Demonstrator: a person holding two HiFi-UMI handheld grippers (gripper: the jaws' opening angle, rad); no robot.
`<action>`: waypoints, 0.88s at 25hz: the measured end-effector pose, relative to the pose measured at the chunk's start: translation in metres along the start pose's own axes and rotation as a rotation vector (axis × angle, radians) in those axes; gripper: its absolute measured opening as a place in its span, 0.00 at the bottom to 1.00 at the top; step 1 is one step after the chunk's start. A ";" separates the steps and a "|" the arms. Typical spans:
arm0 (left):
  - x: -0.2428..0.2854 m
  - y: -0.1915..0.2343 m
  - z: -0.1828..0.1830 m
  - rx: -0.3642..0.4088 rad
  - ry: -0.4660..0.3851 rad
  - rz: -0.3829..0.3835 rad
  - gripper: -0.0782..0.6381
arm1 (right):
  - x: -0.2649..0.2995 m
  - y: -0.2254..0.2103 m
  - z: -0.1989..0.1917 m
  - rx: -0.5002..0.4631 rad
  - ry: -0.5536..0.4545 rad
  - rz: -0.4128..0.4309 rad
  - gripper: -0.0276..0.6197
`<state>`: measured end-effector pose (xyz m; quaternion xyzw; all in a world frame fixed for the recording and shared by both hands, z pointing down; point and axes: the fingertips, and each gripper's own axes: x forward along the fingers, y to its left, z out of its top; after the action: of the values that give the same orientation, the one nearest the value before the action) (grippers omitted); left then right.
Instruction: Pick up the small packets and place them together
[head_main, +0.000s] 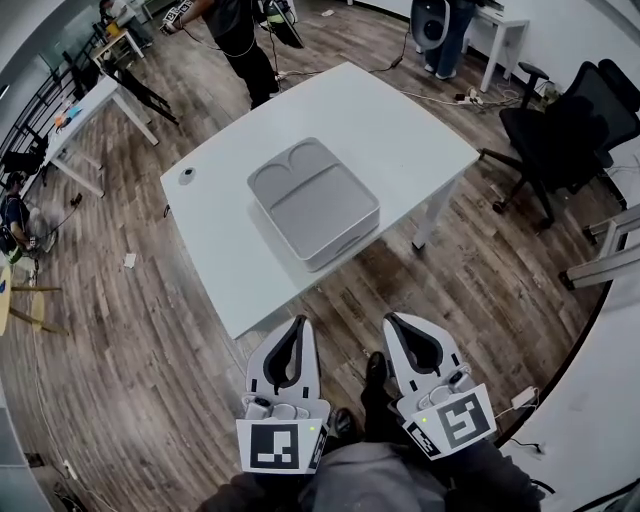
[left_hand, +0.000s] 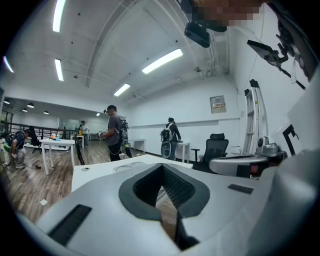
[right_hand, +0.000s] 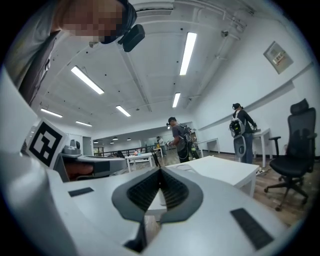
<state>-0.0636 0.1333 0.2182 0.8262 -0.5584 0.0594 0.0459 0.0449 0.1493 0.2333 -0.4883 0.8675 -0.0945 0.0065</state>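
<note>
Ahead of you stands the white table (head_main: 400, 130), and on its middle lies a grey box (head_main: 320, 205). The small packets show in no view, so I cannot tell whether they sit inside that box or elsewhere. Your left gripper (head_main: 299, 324) and right gripper (head_main: 391, 320) hang side by side over the floor (head_main: 150, 360), short of the near table edge. Each has its jaws pressed together with nothing between them, and both gripper views confirm it.

What could go wrong, as I judge it:
- **Closed jaws:** reach in like that and you would shove a packet rather than take it, so part them first.
- **Slick tabletop:** it looks smooth, and a light packet would likely skate off from a sideways nudge.
- **Packets under the box's top:** prying at it with 1 gripper may slide the whole box toward the edge.
- **Black office chair (head_main: 560, 130):** it stands off the table's right corner and could catch an elbow if you circle that way.

The box is matte grey plastic with rounded corners and 2 shallow round recesses at its far end. Your pads (left_hand: 177, 187) are black ribbed rubber set in smooth white shells. The floor is wood-grain plank.
</note>
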 end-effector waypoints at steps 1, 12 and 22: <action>0.008 0.001 0.000 0.002 0.004 0.003 0.11 | 0.006 -0.007 0.000 0.005 0.001 0.004 0.04; 0.075 0.002 0.014 0.026 0.011 0.052 0.11 | 0.053 -0.061 0.011 0.027 -0.004 0.061 0.04; 0.092 0.021 0.011 0.025 0.006 0.100 0.11 | 0.066 -0.072 0.008 0.008 0.004 0.084 0.04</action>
<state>-0.0483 0.0392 0.2217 0.7977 -0.5978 0.0713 0.0341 0.0722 0.0561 0.2429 -0.4514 0.8868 -0.0986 0.0107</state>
